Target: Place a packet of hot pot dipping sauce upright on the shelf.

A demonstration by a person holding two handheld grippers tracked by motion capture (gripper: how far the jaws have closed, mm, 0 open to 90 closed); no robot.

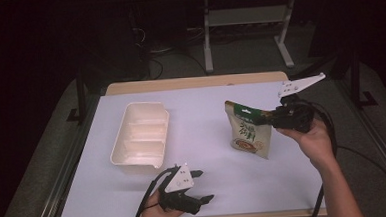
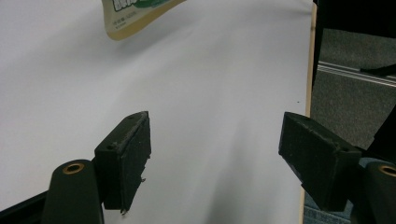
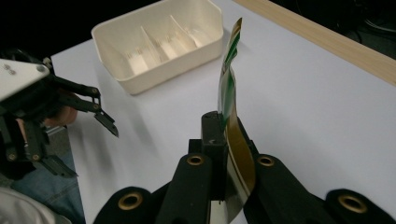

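The right hand [image 1: 310, 141] reaches in from the lower right with its forearm angled up and to the left, holding the right gripper [image 1: 266, 115] above the right half of the tabletop [image 1: 210, 187]. Its jaws point left and are pressed together on the upper edge of a food pouch [image 1: 249, 130] — cream and green, with printed characters and a picture of a dish. The pouch hangs downward from the grip; whether its bottom touches the surface cannot be told. In the right gripper view the pouch [image 3: 231, 107] is seen edge-on, curving up out of the closed jaws.

The left hand [image 1: 156, 215] sits at the near edge, wrist low, holding the left gripper [image 1: 201, 186] with its jaws pointing right and spread wide apart — nothing between them. The left gripper view shows bare white surface between the pads [image 2: 135, 163], with the pouch's lower corner [image 2: 135, 16] at the top.

A cream tray [image 1: 119, 152] with dividers stands on the left half of the tabletop, well apart from the pouch.
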